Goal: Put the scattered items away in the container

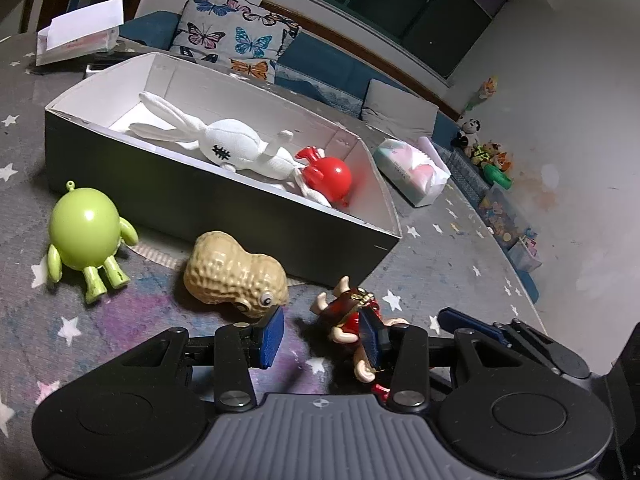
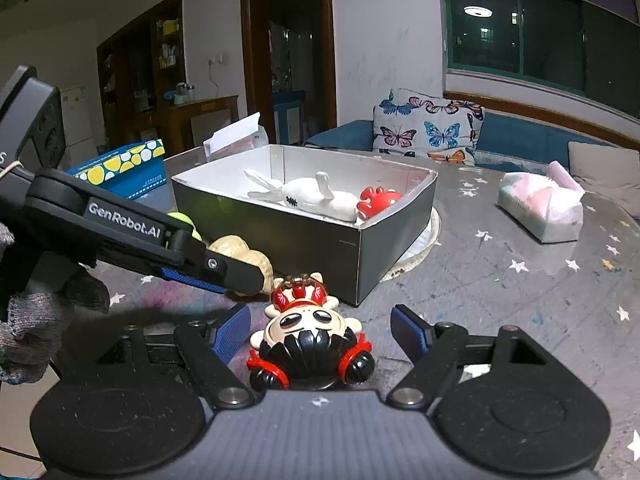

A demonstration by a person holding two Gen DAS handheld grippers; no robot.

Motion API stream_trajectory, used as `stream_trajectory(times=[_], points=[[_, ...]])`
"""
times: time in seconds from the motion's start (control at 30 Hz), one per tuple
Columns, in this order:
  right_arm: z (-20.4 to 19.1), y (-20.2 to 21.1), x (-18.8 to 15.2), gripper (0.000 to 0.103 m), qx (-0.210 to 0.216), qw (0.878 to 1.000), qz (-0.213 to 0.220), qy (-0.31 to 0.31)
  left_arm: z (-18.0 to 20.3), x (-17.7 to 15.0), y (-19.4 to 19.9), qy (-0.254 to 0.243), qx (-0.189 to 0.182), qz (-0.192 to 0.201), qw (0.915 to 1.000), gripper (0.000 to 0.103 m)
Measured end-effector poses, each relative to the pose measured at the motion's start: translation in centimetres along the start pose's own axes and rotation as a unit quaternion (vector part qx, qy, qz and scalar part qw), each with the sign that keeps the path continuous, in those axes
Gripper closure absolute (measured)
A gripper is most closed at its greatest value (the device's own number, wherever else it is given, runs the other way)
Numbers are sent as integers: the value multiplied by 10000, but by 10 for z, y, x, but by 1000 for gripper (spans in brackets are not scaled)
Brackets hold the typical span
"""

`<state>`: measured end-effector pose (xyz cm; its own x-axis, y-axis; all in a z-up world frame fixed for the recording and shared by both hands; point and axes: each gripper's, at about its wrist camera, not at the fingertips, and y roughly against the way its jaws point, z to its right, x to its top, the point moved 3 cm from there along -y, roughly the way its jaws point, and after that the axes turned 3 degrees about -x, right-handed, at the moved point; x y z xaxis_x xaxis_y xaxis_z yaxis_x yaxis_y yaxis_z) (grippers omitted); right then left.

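A grey box holds a white plush rabbit and a red round toy; the box also shows in the right wrist view. On the mat in front lie a green round toy, a peanut toy and a red-and-black doll figure. My left gripper is open, low over the mat, its right finger against the doll. My right gripper is open with the doll lying between its fingers, apart from both pads.
A tissue pack lies right of the box. A white paper box and a dotted blue box stand behind. A butterfly cushion rests on the blue sofa. Small toys line the wall.
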<state>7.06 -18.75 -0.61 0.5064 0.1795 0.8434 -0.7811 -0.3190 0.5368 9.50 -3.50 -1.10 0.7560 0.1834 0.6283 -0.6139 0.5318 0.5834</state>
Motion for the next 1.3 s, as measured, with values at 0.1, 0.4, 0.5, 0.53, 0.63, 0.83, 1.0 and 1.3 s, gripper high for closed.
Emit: stream_trajectory(times=[0.1, 0.4, 0.5, 0.53, 0.63, 0.83, 1.0, 1.3], points=[[0, -1, -2, 24, 14, 10000, -28, -9, 2, -1, -1, 14, -78, -17, 10000, 59], [1, -8, -9, 25, 92, 9997, -186, -110, 2, -5, -3, 126, -253, -124, 9995, 59], [-2, -9, -11, 32, 191, 9995, -224, -124, 2, -5, -5, 170, -283, -155, 9993, 59], [-3, -9, -11, 34, 197, 9995, -226, -109, 2, -5, -6, 191, -292, -168, 9992, 59], [-5, -10, -11, 38, 211, 9995, -229, -80, 2, -6, -7, 218, -326, -188, 9991, 59], [-5, -8, -13, 42, 289, 9992, -248, -112, 0, -6, -8, 293, -381, -198, 9986, 59], [-5, -5, -12, 45, 353, 9990, -238, -162, -3, -5, -6, 405, -435, -216, 9980, 59], [-9, -2, -10, 47, 474, 9984, -293, -114, -6, -6, -5, 666, -624, -330, 9953, 59]])
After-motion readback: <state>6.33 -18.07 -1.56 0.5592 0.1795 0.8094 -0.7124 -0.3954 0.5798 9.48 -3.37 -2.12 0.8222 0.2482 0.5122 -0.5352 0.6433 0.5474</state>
